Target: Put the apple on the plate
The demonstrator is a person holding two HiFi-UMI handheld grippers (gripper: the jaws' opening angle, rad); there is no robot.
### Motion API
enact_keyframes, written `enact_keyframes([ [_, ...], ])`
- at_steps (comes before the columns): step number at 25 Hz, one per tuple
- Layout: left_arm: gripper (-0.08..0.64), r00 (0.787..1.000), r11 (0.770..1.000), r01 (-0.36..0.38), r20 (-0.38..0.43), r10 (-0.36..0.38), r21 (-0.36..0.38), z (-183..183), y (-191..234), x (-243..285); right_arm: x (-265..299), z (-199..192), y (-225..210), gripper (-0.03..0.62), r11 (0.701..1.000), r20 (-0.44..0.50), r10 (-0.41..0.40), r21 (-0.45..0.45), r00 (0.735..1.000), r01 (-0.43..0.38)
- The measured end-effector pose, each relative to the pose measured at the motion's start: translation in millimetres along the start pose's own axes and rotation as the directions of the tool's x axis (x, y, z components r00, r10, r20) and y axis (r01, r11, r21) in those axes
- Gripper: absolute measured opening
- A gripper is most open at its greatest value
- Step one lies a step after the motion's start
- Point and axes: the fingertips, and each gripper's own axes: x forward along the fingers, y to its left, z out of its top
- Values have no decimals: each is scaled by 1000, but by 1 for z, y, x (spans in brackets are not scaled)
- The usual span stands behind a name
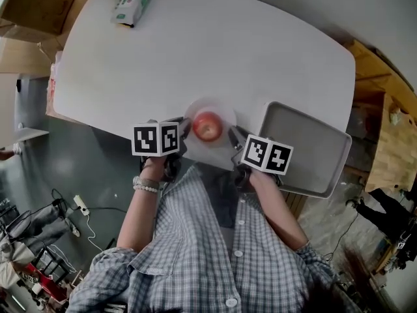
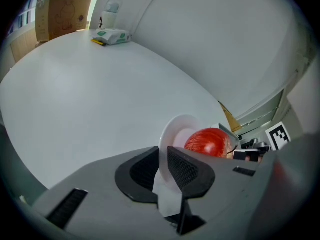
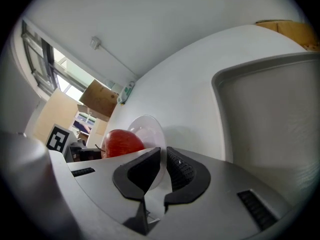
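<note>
A glossy red apple (image 1: 208,127) is seen on a round white plate (image 1: 222,108), its thin rim clamped by the left claw (image 1: 185,128) and right claw (image 1: 233,134).

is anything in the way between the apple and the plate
Nothing visible does. The apple already sits on the plate. The left gripper and the right gripper are each shut on the plate's rim, on opposite sides of the apple.
</note>
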Motion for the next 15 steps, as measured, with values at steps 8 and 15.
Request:
enact_keyframes([
  [8,58,1000,1000,9,-5,-9,13,10,-26,-7,-22,12,-4,51,999,37,17,33,999,-19],
  [15,58,999,998,37,-23,-36,60,13,-63,-2,-53,22,-23,51,998,86,-1,62,996,-5],
])
